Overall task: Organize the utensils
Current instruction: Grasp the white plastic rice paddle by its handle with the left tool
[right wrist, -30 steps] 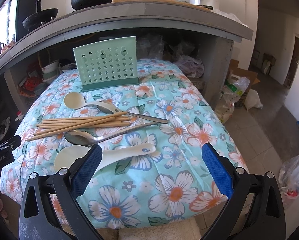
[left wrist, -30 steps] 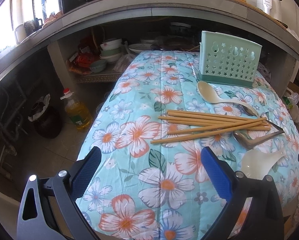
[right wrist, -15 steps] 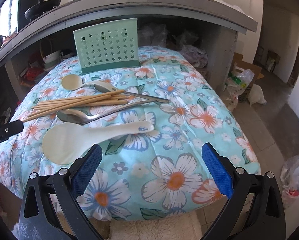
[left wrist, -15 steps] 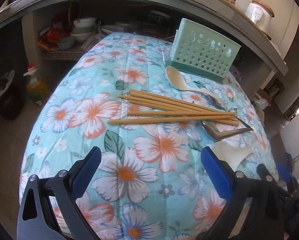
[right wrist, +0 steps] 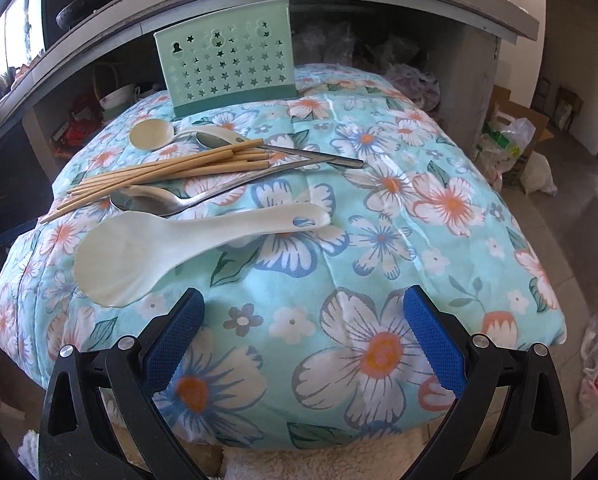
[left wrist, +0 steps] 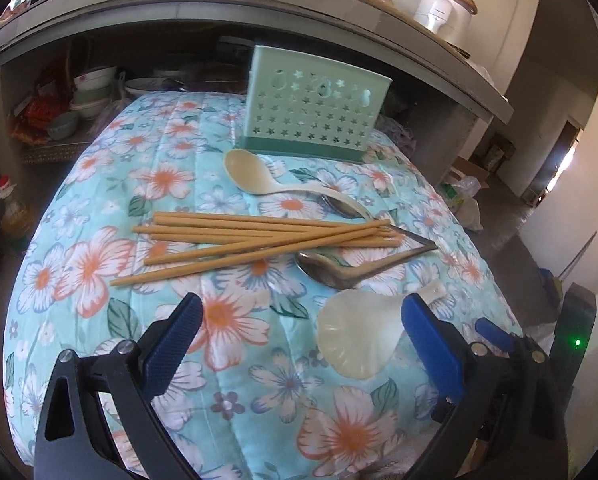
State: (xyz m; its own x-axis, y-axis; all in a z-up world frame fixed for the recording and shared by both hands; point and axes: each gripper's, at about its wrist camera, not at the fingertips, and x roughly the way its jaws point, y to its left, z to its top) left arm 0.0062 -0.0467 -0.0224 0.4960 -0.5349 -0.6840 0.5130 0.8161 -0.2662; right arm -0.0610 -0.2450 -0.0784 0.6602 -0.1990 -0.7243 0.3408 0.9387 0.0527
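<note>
Although we look for brands and labels, we find no writing we can read on anything in either view. Our left gripper (left wrist: pixel 297 334) and right gripper (right wrist: pixel 303 322) both stand wide, blue pads apart and holding nothing, low over the near edge of the table.

Before us the utensils lie loose in a cluster on the floral tablecloth (right wrist: pixel 419 200). A bundle of tan wooden chopsticks (left wrist: pixel 259 236) lies fanned across the middle, their far ends resting over two metal spoons (left wrist: pixel 331 270) whose handles cross. Beyond the bundle lies a cream plastic ladle (left wrist: pixel 251 172), its bowl just beside the mint-green utensil holder (left wrist: pixel 315 116), which stands upright at the far end, its wall pierced with stars and rounded cut-outs, on a darker green base. Nearest us lies a white rice paddle (right wrist: pixel 171 246), its broad blade toward the left gripper and its handle tip bearing a small blue mark.

Quilted and turquoise, the cloth carries orange and white flowers. Behind it runs a grey concrete counter (left wrist: pixel 259 12) with bowls (left wrist: pixel 91 84) stacked in the recess beneath and bottles above; a tiled floor (right wrist: pixel 559 200) with plastic bags lies to the right.
</note>
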